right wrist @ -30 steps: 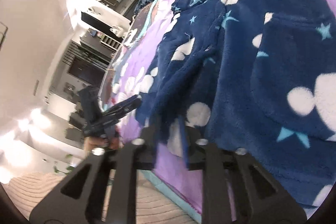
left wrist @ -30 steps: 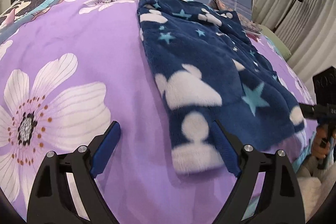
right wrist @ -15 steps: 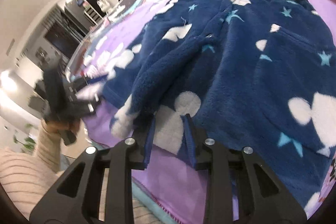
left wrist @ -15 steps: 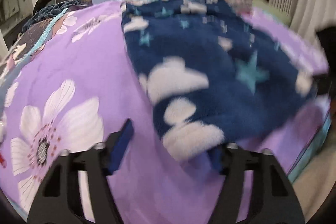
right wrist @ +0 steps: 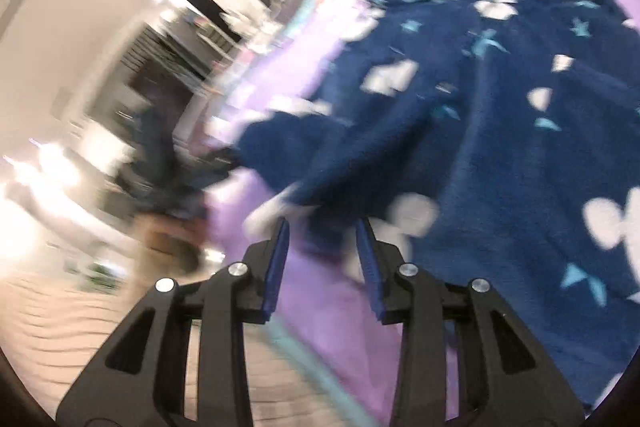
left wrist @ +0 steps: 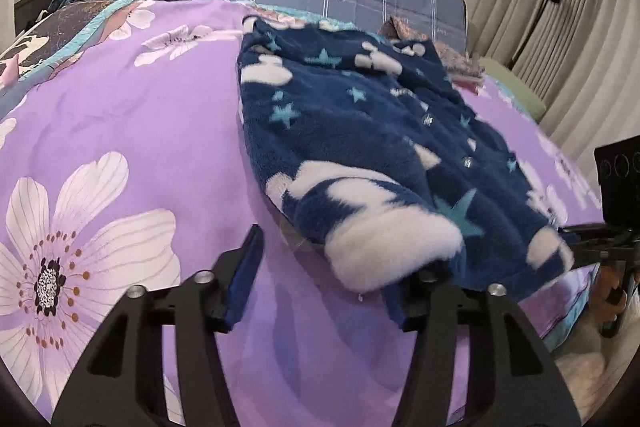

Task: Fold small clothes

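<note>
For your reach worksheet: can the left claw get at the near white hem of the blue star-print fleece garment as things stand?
Probably yes. The left claw stands open with the white hem of the fleece garment against its right finger; only bare purple bedsheet lies between.

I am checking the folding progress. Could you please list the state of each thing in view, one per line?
Blue fleece garment: spread on the bed, near hem bunched and partly lifted.
Left tongs: open, right finger under the white hem edge.
Right tongs: open, at the garment edge, gripping nothing; view blurred.
Purple floral bedsheet: laid flat under the garment.
</note>
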{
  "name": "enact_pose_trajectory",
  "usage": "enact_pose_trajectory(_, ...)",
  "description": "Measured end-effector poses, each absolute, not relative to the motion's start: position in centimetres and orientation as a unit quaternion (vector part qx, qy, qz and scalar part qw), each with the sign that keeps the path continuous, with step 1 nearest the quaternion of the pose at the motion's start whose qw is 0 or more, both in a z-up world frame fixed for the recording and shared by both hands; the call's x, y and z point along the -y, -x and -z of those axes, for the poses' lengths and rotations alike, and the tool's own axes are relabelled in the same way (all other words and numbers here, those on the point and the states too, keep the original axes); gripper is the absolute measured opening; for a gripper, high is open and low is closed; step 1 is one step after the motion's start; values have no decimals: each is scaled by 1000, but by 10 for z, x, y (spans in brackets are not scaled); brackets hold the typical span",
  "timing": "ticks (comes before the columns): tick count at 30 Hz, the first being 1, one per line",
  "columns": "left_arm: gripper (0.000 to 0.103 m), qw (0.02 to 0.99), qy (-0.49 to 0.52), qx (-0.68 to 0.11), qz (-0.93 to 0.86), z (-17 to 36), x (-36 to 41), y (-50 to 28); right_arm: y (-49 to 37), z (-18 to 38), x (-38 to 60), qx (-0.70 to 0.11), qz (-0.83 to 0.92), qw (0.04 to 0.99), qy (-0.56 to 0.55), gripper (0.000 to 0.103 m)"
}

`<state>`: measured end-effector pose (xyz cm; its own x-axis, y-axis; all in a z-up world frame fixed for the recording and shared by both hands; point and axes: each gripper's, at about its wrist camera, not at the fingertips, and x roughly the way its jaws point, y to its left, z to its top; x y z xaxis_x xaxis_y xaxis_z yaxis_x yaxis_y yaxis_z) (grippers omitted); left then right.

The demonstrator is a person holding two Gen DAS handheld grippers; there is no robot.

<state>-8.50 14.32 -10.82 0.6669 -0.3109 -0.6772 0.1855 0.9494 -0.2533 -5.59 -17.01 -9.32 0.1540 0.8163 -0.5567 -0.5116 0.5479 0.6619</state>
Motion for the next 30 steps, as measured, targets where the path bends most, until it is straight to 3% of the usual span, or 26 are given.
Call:
enact_pose_trajectory(2,59,913,84,-376,138,103,-143,82,55,88,167,-469,-468,729,-172,64)
enact_pose_trajectory(6,61,915,82,-370,136,99,-142,78,44,98,147,-500,-476,701,-178,63)
enact_pose_trajectory(7,62,915,80,-372,134,100,-140,77,39,104,141,-515,-462,700,-177,50)
enact_pose_trajectory(8,64,915,80,-374,132,100,-140,77,35,109,138,-523,-452,701,-177,16)
enact_pose_trajectory(9,67,914,79,-375,130,101,-141,77,30,112,135,-531,-441,700,-182,1)
enact_pose_trajectory(14,72,910,72,-387,127,102,-142,88,18,73,169,-459,-446,721,-266,0)
enact_pose_trajectory(17,73,909,67,-387,138,102,-140,95,18,46,187,-419,-447,747,-258,0)
enact_pose_trajectory(19,73,910,67,-386,136,102,-138,96,21,51,185,-446,-435,751,-218,6)
enact_pose_trajectory(21,73,910,71,-385,134,102,-138,93,23,68,180,-479,-429,740,-199,33)
enact_pose_trajectory(22,73,910,73,-386,134,103,-137,92,27,84,176,-504,-421,729,-192,53)
enact_pose_trajectory(25,73,909,66,-388,136,102,-134,90,29,117,158,-548,-423,691,-208,52)
enact_pose_trajectory(27,73,909,60,-388,136,101,-131,90,29,132,143,-567,-424,675,-207,32)
enact_pose_trajectory(28,73,909,57,-390,135,100,-130,91,27,134,134,-570,-416,680,-199,10)
enact_pose_trajectory(30,73,908,51,-394,134,101,-129,94,24,129,133,-556,-421,682,-220,7)
